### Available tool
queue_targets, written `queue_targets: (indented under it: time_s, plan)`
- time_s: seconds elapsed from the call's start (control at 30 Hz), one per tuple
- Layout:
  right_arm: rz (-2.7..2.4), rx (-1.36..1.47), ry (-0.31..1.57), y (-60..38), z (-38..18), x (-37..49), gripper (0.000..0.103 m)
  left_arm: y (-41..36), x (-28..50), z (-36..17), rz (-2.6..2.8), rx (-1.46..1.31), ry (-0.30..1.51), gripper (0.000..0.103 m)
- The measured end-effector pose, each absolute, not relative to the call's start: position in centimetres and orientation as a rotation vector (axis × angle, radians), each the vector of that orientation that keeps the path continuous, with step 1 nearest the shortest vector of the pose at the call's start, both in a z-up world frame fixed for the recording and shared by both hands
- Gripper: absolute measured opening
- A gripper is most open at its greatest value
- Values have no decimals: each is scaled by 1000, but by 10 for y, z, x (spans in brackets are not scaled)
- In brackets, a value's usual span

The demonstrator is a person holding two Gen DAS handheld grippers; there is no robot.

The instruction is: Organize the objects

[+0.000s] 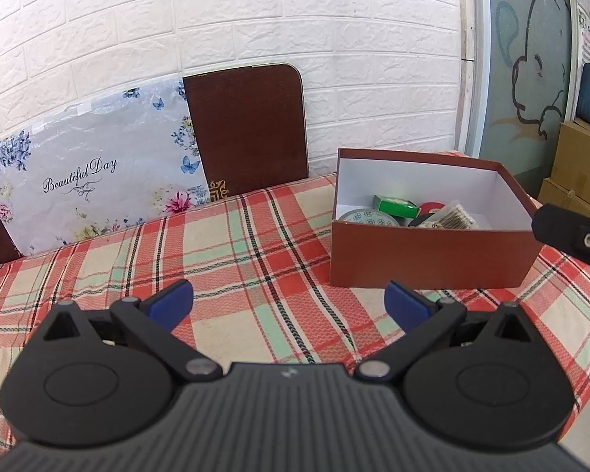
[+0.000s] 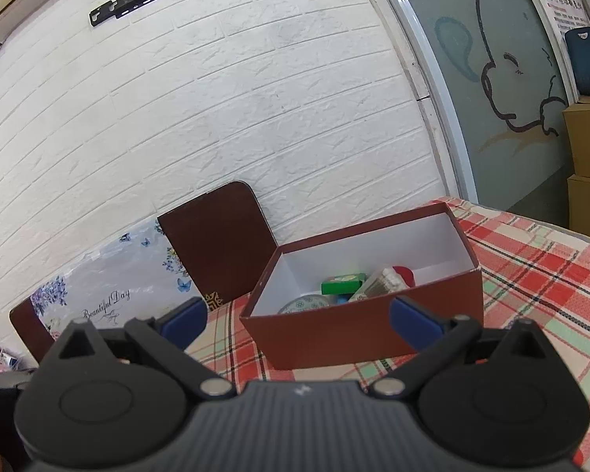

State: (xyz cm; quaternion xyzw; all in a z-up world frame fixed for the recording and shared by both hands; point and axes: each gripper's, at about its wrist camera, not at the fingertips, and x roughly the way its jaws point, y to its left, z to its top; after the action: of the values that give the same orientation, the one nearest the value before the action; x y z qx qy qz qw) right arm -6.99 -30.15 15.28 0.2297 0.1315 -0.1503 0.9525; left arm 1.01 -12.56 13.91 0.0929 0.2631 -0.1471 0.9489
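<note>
A: Holding both tools back from the work, near to far. The left gripper (image 1: 289, 306) stood with its blue pads (image 1: 173, 305) wide apart and nothing between them, over bare plaid tablecloth (image 1: 232, 244). The right gripper (image 2: 298, 316) was likewise spread and empty, aimed at the near wall of the brown box (image 2: 354, 330).

B: And the objects?

A: All I could see lay inside the box (image 1: 432, 255), at the far right of the table: a patterned round tin (image 1: 367, 218), a green packet (image 1: 395, 204), a pack of cotton swabs (image 2: 385, 281) and something red (image 2: 403, 273) behind. No loose items showed on the cloth.

B: So the step in hand?

A: Judged: a final check, or retreat. To do it well, keep both claws clear of the box rim, since a nudge would slide the light cardboard on the cloth. The floral board (image 1: 90, 181) and dark panel (image 1: 247, 133) leaned on the far wall, untouched.
</note>
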Motion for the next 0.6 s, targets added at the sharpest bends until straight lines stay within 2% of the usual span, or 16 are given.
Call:
queue_targets:
  time_s: [0.6]
  plan:
    - [-336, 482, 272, -315, 137, -59, 103, -135, 24, 128, -247, 218, 547, 103]
